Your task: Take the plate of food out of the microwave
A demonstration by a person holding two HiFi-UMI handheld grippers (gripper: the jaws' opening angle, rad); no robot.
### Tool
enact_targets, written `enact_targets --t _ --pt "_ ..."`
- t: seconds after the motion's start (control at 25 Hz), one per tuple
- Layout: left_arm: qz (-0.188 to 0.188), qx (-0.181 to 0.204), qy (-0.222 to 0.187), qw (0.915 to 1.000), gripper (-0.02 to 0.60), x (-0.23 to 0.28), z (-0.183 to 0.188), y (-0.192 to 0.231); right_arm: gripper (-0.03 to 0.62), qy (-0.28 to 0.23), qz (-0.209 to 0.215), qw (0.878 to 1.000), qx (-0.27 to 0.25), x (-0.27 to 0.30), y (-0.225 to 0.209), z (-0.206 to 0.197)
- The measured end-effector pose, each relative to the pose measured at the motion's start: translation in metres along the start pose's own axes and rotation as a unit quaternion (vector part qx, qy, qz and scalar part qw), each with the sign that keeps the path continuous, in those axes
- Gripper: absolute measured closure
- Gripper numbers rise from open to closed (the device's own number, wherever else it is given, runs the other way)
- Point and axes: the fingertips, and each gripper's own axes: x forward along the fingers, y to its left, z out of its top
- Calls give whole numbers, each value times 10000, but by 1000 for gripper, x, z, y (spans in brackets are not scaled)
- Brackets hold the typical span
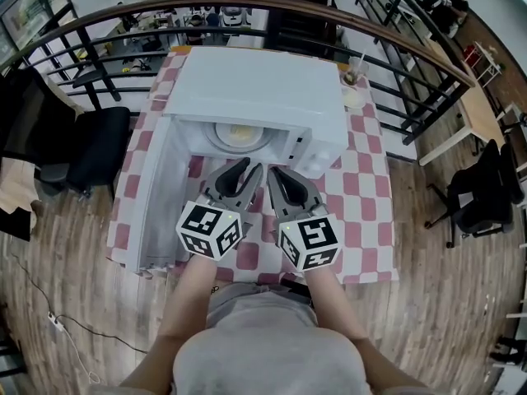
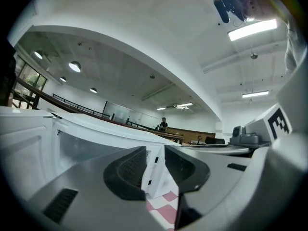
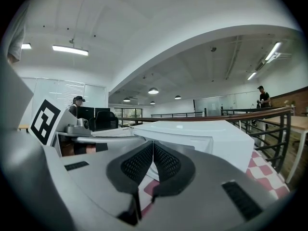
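The white microwave (image 1: 255, 89) stands on a red-and-white checked table, its door (image 1: 152, 196) swung wide to the left. Inside the lit cavity sits a pale plate of food (image 1: 239, 134). Both grippers hover side by side just in front of the opening, pointing at it. My left gripper (image 1: 247, 169) has its jaws a little apart with nothing between them; in the left gripper view (image 2: 155, 150) the microwave's white front corner (image 2: 156, 182) shows through the gap. My right gripper (image 1: 276, 174) is shut and empty, its pads meeting in the right gripper view (image 3: 153, 146).
The checked tablecloth (image 1: 362, 179) extends to the right of the microwave. A cup (image 1: 354, 97) stands at the table's back right corner. A curved railing (image 1: 247, 6) runs behind the table. Black chairs stand to the left (image 1: 90, 146) and right (image 1: 486, 196).
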Motion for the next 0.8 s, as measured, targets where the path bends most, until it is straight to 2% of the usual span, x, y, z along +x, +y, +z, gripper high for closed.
enact_targets --t 0.2,0.28,0.48,0.8 --pt "133 -373 122 9991 343 9 -9 13 568 7 24 10000 37 6 -9 -1" --pt "148 -513 160 9984 324 12 -12 18 568 15 50 10000 44 10 -11 -1" --pt "289 -292 364 9985 344 16 -26 26 568 80 84 9999 67 15 -16 -7" --pt "591 -901 328 9936 357 22 -45 51 568 170 134 9998 41 20 -22 -15"
